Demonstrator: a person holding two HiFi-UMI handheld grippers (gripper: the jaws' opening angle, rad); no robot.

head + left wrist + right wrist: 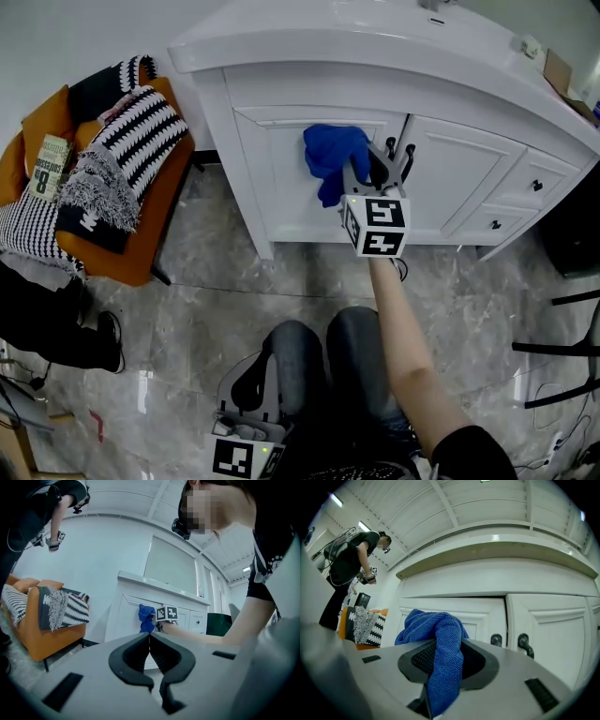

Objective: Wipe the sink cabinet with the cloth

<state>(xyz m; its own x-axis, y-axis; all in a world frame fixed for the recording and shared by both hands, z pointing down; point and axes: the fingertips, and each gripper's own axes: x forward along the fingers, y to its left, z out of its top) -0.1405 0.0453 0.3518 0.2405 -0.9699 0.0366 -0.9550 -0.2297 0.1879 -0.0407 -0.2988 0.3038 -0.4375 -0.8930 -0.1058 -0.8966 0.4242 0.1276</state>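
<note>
A home-style bathroom: white sink cabinet [281, 169], marble floor [216, 272], orange armchair [155, 234].

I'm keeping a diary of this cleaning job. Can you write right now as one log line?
right gripper: shut on blue cloth | blue cloth: at left cabinet door | left gripper: shut, empty, low

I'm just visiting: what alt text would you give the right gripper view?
The right gripper is shut on a blue cloth, held up in front of the white sink cabinet. Two dark door handles show at right; a person stands far off at left.
</note>
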